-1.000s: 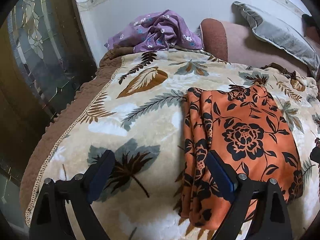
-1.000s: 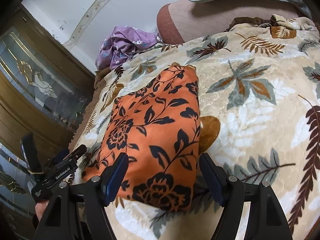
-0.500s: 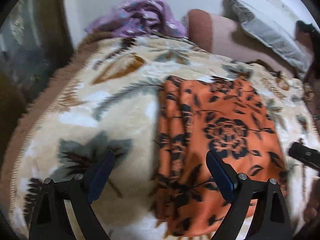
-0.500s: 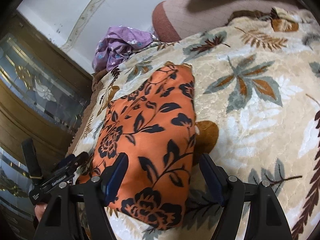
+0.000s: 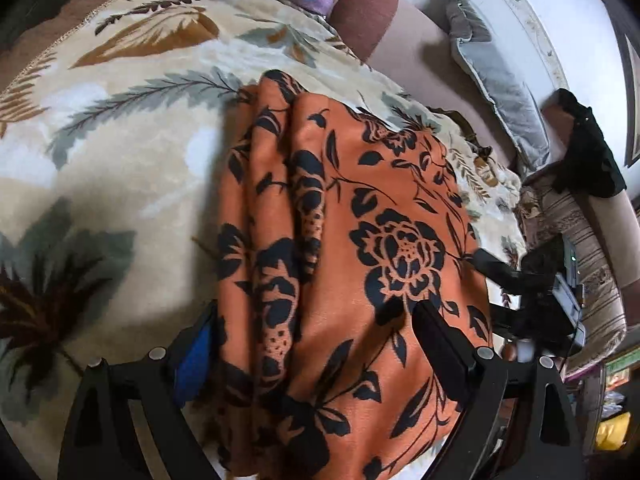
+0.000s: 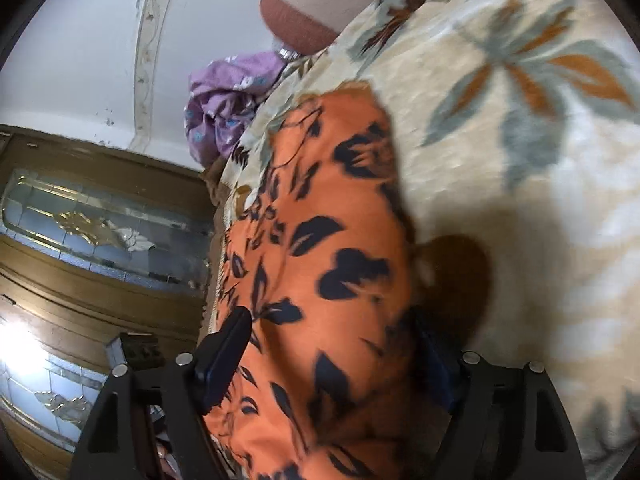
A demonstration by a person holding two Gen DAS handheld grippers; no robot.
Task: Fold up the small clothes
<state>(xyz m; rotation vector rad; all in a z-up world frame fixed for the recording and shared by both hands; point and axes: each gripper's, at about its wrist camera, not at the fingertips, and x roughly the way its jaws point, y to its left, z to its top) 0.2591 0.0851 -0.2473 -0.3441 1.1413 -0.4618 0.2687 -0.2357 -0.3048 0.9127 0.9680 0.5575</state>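
We see an orange garment printed with black flowers and leaves (image 5: 384, 240), made of smooth thin fabric, lying folded into a long strip on a cream plush blanket with grey and brown leaf prints (image 5: 120, 152). We take the garment as our landmark. Its left edge is gathered into several lengthwise ridges, while the rest lies flat, showing one large black rose outline.

Our left gripper (image 5: 316, 344) hangs over the near end of the garment with its jaws wide apart: one finger sits just off the ridged edge over the blanket, the other over the flat part, and the pads press on nothing.

Our right gripper (image 6: 336, 344) straddles the garment's opposite edge, jaws opening, with the cloth (image 6: 320, 248) between the fingers; this view is blurred and we see no pinch on the fabric.

Beyond the far end of the garment lies a crumpled purple cloth with small flowers (image 6: 228, 104), next to a brown-ended bolster (image 5: 364, 12). A grey cushion (image 5: 500, 84) leans further along.
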